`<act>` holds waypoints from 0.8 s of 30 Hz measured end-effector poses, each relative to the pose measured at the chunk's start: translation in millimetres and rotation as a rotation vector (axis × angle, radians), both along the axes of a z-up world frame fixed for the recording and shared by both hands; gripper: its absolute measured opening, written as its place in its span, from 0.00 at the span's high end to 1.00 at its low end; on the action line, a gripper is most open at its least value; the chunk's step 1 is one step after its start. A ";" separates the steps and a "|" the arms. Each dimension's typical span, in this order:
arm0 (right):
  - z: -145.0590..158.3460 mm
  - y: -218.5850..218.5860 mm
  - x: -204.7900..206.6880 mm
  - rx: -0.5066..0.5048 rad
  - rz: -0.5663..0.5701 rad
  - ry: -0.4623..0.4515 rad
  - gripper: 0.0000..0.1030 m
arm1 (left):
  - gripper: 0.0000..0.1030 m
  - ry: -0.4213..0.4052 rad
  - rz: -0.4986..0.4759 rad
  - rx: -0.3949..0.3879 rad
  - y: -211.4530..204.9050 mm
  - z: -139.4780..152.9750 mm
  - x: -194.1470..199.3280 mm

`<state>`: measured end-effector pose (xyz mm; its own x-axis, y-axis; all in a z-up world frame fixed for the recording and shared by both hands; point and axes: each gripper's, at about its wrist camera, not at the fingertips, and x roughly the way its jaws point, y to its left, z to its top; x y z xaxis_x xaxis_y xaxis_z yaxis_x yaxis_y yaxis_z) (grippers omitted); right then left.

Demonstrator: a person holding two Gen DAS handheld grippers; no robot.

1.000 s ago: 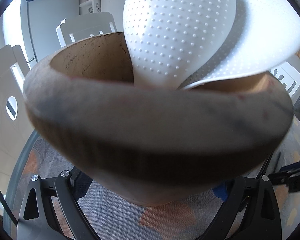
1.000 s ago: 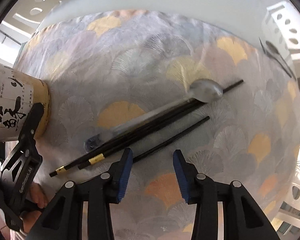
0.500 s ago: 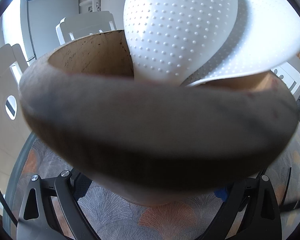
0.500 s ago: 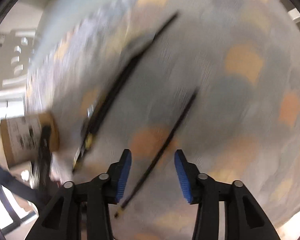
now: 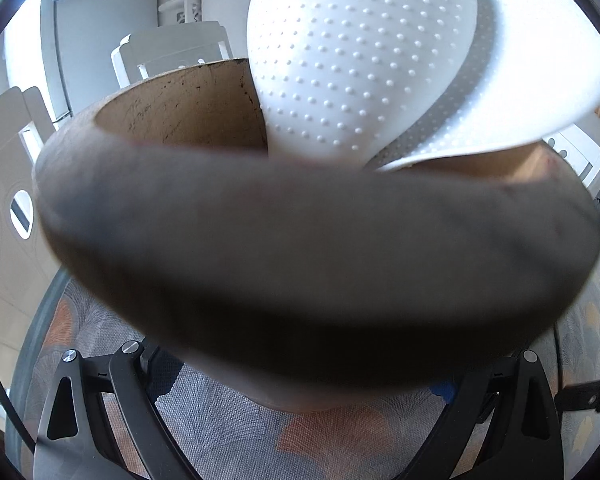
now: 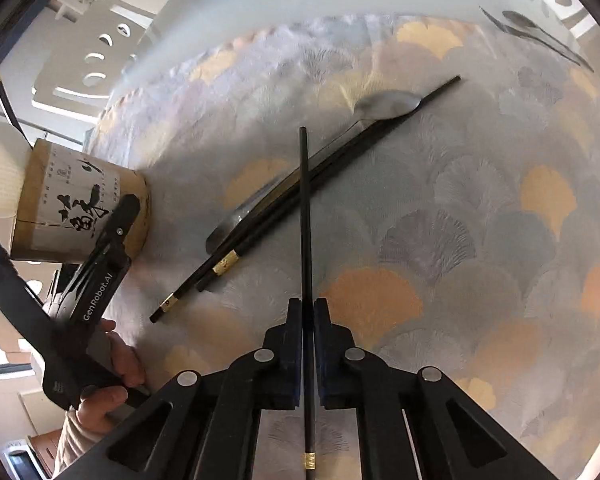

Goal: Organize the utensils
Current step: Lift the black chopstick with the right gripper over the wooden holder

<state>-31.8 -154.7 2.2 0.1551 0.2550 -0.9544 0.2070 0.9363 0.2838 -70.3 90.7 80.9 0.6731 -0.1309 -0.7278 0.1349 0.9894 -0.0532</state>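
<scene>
Your right gripper (image 6: 308, 320) has just closed its blue pads on a single black chopstick (image 6: 305, 216), pinching it near the gold-banded end so the long tip points away across the patterned tablecloth (image 6: 480, 240). Holding near one end should leave the tip free to go first into the holder. Your left gripper (image 5: 300, 396) is clamped around that brown paper tube (image 6: 80, 204), tilting its mouth up and toward the right side, likely to ease the drop; a white dotted liner (image 5: 360, 60) sticks out of it. Still lying on the cloth are two more chopsticks (image 6: 260, 224) and a spoon (image 6: 388, 104), close together.
</scene>
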 end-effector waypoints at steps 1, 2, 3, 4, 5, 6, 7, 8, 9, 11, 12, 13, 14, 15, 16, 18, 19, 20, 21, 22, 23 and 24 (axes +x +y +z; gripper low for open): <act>-1.1 3.8 7.8 0.005 -0.002 0.032 0.95 | 0.06 0.000 0.000 0.000 0.4 -0.1 0.2; -5.8 -0.1 9.0 0.024 -0.012 0.060 0.95 | 0.06 0.000 0.000 0.000 0.5 -0.5 0.3; -4.6 -5.8 10.9 0.032 -0.026 0.059 0.95 | 0.06 0.000 0.000 -0.001 0.7 -0.6 0.6; -4.8 -7.1 -7.0 0.032 -0.028 0.056 0.94 | 0.06 0.000 0.000 0.000 0.3 -0.8 0.3; -6.0 -8.1 -8.6 0.025 -0.024 0.055 0.94 | 0.06 0.000 0.000 0.001 -0.1 -0.8 0.4; -6.2 -6.0 -5.4 0.015 -0.018 0.055 0.94 | 0.06 0.000 0.000 0.000 0.7 -0.8 0.4; -6.6 2.2 -4.4 0.002 -0.009 0.054 0.94 | 0.06 0.000 0.000 -0.001 0.6 -0.8 0.4; -7.2 8.8 -1.7 -0.007 -0.002 0.055 0.94 | 0.06 0.001 -0.001 -0.003 0.8 -0.9 0.6; -6.7 10.1 -6.1 -0.004 -0.004 0.059 0.94 | 0.06 0.001 0.000 -0.002 0.3 -0.8 0.4; -5.4 6.1 -11.0 0.047 -0.062 0.074 0.95 | 0.06 0.000 0.000 0.000 0.4 -1.8 0.0; -6.4 0.4 -11.5 0.085 -0.093 0.077 0.95 | 0.06 0.000 0.000 -0.001 0.4 -1.9 0.0; -6.0 -5.0 -12.4 0.127 -0.114 0.067 0.95 | 0.06 0.000 -0.001 -0.002 0.5 -2.1 0.1; -4.2 -7.3 -14.0 0.152 -0.127 0.054 0.95 | 0.06 0.000 -0.001 -0.001 0.1 -1.9 0.0; -0.6 -7.6 -14.9 0.176 -0.127 0.040 0.95 | 0.06 0.000 -0.001 -0.001 0.0 -2.0 0.0; 2.7 -7.0 -14.6 0.186 -0.119 0.031 0.95 | 0.06 0.000 -0.001 -0.001 0.3 -1.9 0.0; 12.1 -0.5 -12.9 0.189 -0.088 -0.004 0.95 | 0.06 0.000 -0.001 0.000 0.1 -2.1 0.0; 15.8 2.2 -10.6 0.191 -0.074 -0.016 0.95 | 0.06 0.000 0.000 -0.001 0.3 -1.9 0.0; 24.2 10.0 -12.2 0.194 -0.060 -0.035 0.95 | 0.06 0.000 -0.001 -0.001 0.2 -2.0 0.1; 26.0 14.0 -9.1 0.199 -0.048 -0.054 0.95 | 0.06 0.001 -0.001 -0.002 0.3 -2.0 0.1; 30.5 16.6 -7.9 0.209 -0.034 -0.079 0.95 | 0.06 0.002 -0.001 -0.003 0.2 -2.2 0.1; 35.1 18.9 -6.8 0.217 -0.020 -0.103 0.95 | 0.06 0.003 -0.001 -0.003 0.7 -2.3 0.1; 40.5 22.7 -4.9 0.218 -0.006 -0.125 0.95 | 0.06 0.004 -0.002 -0.004 1.0 -2.7 0.2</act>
